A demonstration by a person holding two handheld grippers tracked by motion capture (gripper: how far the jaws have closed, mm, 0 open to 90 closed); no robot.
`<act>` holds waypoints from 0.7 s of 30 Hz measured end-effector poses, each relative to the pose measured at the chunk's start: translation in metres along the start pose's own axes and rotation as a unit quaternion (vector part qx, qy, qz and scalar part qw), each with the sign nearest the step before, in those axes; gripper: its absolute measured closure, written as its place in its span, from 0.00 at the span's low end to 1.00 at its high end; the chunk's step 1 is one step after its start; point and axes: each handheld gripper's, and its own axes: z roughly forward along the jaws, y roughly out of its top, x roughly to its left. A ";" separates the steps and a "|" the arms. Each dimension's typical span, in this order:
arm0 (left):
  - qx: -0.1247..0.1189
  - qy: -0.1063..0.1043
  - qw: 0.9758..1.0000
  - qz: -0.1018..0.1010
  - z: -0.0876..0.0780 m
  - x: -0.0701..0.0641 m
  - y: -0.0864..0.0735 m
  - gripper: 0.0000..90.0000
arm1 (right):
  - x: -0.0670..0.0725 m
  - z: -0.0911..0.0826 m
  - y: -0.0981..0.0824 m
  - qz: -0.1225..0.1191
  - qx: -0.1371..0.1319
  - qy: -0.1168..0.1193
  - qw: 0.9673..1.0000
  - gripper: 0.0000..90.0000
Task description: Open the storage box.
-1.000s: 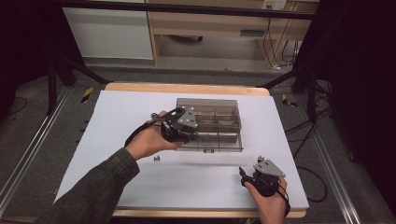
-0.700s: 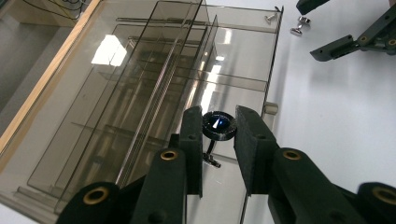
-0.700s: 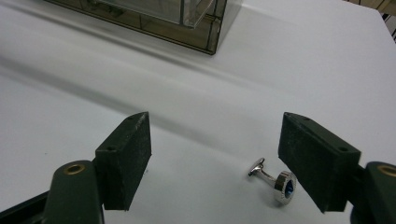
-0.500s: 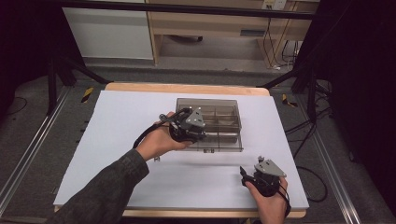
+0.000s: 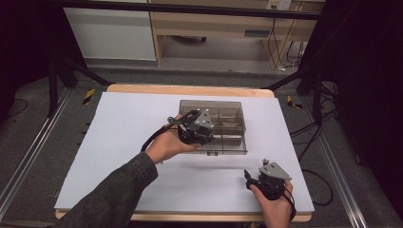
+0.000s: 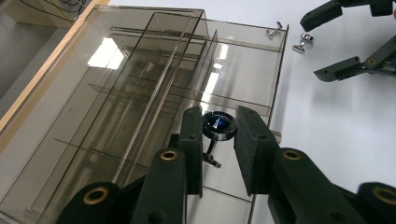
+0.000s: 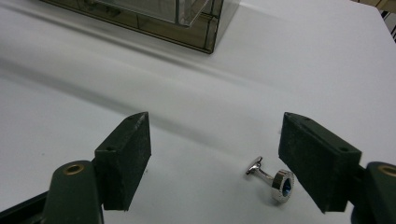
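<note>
Cufflink (image 6: 218, 126) clamped in left hand-held gripper (image 6: 218, 140) over organiser (image 6: 116, 93).

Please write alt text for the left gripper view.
The left claw grips a small silver cufflink with a blue face above a smoky clear plastic compartment box. Another silver cufflink lies on the white table.

A cufflink (image 6: 218, 127), silver with a round dark-blue face, is pinched between the left gripper's (image 6: 219, 140) pads above the smoky clear divided box (image 6: 140, 93), its post pointing down. A second cufflink (image 7: 273, 181) lies on its side on the white table, between the right gripper's (image 7: 233, 158) wide-apart jaws, touching neither.
</note>
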 end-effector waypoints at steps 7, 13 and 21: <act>0.009 -0.002 1.000 -0.003 0.009 0.000 -0.001 0.81 | 0.000 0.000 0.000 0.001 0.001 0.002 1.000 0.28; 0.019 -0.006 1.000 -0.003 0.014 -0.001 -0.003 0.81 | 0.000 0.000 0.000 0.000 0.002 0.002 1.000 0.28; 0.039 -0.014 0.999 -0.008 0.024 0.003 -0.009 0.81 | 0.000 0.001 0.000 -0.001 0.002 0.002 1.000 0.28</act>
